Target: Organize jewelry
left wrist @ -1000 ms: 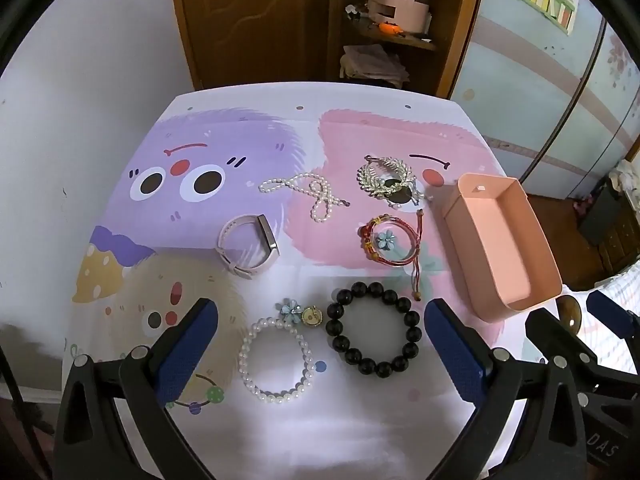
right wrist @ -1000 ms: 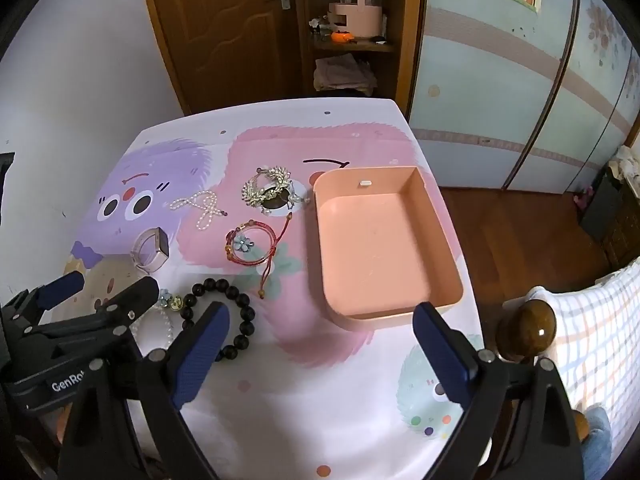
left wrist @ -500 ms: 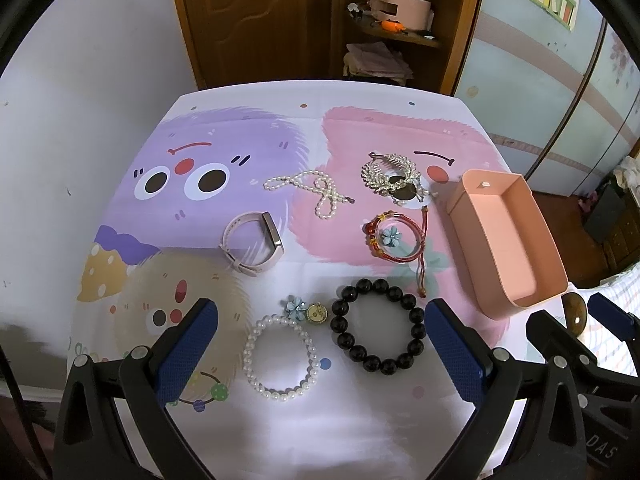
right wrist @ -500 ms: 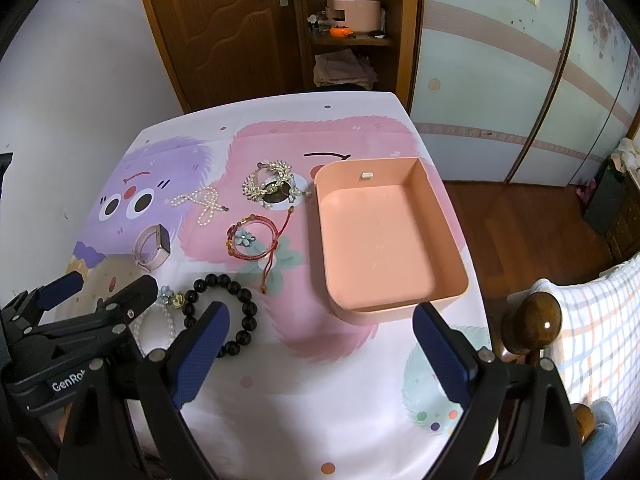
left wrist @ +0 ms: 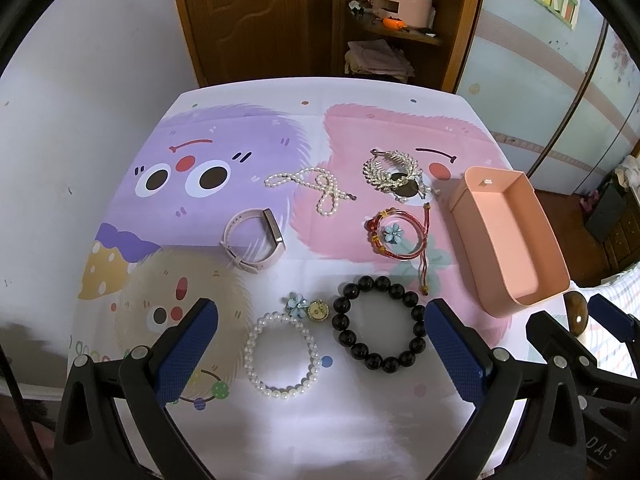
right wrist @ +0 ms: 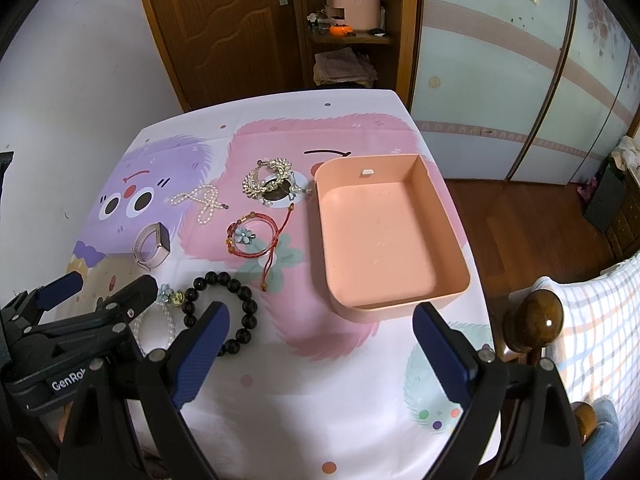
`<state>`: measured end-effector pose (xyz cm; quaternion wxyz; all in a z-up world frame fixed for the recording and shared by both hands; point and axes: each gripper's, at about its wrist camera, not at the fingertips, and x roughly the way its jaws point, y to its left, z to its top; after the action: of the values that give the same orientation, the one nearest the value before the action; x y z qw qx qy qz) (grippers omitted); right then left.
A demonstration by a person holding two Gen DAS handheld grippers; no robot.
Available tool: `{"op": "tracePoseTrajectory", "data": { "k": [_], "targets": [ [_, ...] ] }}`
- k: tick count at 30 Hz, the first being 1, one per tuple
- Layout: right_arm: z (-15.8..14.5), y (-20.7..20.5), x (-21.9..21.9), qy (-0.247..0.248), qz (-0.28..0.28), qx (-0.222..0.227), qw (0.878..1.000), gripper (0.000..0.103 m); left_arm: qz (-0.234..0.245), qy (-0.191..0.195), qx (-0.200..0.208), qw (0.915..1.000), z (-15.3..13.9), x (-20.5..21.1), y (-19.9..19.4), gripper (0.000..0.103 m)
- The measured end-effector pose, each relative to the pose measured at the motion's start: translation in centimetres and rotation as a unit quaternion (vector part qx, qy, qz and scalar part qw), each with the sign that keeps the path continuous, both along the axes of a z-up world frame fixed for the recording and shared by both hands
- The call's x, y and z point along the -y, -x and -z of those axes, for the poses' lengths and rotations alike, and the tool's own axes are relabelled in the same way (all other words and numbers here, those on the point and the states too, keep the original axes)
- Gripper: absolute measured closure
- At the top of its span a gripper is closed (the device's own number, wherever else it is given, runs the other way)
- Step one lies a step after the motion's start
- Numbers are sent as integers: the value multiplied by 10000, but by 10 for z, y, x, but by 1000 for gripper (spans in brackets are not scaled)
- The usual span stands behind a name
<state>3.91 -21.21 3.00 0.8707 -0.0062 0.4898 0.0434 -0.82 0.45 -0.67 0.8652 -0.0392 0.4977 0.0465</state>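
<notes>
A cartoon tablecloth [left wrist: 248,120] fronts a wooden door [left wrist: 256,20], shelf [right wrist: 352,38] and bedpost knob [right wrist: 538,320].

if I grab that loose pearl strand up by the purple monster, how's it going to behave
Probably floppy: the pearl strand lies in a crossed loop on the tablecloth, so it would likely dangle and swing from one pinch point. The round beads look smooth, so it may slip. It looks light, so a push would likely drag it.

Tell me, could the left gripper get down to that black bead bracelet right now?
Probably yes. The left gripper is open and holds nothing, and the black bead bracelet lies flat on the tablecloth just ahead between its fingers. Only the pearl bracelet lies close beside it, apart from it.
</notes>
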Motion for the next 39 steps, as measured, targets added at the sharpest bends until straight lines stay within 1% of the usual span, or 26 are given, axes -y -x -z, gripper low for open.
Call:
{"op": "tracePoseTrajectory", "data": {
  "k": [39],
  "targets": [
    [1, 2, -3, -4, 0, -15, 10000, 10, -65, -24, -116, 9999, 1, -4, -2, 1]
  ]
}}
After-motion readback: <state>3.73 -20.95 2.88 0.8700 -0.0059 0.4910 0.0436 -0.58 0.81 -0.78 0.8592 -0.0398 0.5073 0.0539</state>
